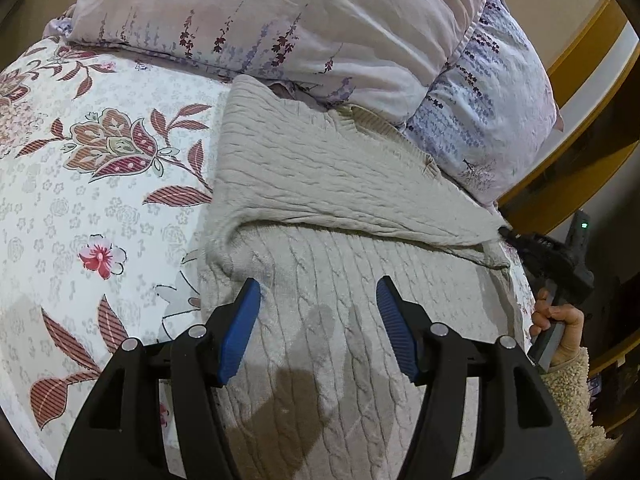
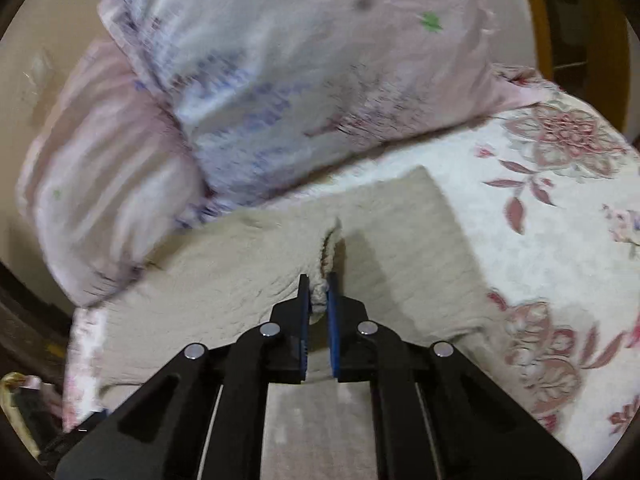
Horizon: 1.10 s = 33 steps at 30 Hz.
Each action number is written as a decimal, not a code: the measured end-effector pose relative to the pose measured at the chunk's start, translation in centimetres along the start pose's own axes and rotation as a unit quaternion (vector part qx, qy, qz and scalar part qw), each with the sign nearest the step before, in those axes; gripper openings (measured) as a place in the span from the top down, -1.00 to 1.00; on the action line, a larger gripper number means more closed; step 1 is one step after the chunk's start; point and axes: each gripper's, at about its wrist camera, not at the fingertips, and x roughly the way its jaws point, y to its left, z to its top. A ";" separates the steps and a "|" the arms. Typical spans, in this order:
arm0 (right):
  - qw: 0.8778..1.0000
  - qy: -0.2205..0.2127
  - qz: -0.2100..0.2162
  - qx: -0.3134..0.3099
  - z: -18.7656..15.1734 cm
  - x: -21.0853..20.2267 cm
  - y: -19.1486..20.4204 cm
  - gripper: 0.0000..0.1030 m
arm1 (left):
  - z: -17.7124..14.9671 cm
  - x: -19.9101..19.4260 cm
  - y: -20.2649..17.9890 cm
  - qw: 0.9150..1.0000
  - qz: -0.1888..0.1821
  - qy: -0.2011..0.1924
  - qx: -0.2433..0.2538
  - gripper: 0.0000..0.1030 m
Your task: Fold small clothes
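Observation:
A beige cable-knit sweater (image 1: 320, 184) lies on the bed, its upper part folded over the lower part in the left wrist view. My left gripper (image 1: 319, 284) hovers over the sweater's near part, its blue pads (image 1: 240, 332) wide apart with nothing between them. My right gripper (image 2: 318, 286) is shut on a raised pinch of the sweater (image 2: 400, 216), with knit bunched between its pads. In the left wrist view the right gripper (image 1: 508, 236) meets the sweater's right edge, held by a hand (image 1: 560, 320) in a fleece sleeve.
A floral bedsheet (image 1: 80, 208) covers the bed. Two lavender-print pillows (image 1: 280, 20) (image 1: 488, 112) press against the sweater's far edge. A wooden bed frame (image 1: 580, 52) runs along the right. A woven basket rim (image 2: 10, 396) shows beside the bed.

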 end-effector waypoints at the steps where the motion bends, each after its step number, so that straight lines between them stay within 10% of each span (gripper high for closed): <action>1: 1.000 0.016 -0.011 0.001 -0.2 0.7 -0.2 0.85 | 0.0 0.0 0.0 1.000 0.001 0.000 0.002 -0.19; 12: 0.998 0.032 0.049 -0.013 -1.7 -3.3 -2.7 -0.19 | -2.7 -4.2 1.0 1.000 0.003 -0.025 -0.009 -0.19; 22: 0.995 0.062 0.053 0.050 -7.4 -10.5 -11.9 -0.18 | -6.8 -7.2 3.3 0.997 -0.027 -0.018 -0.067 -0.19; 33: 0.968 0.150 0.190 0.072 -14.1 -11.3 -13.5 0.57 | -12.2 -8.4 0.7 0.990 -0.123 0.016 -0.074 0.00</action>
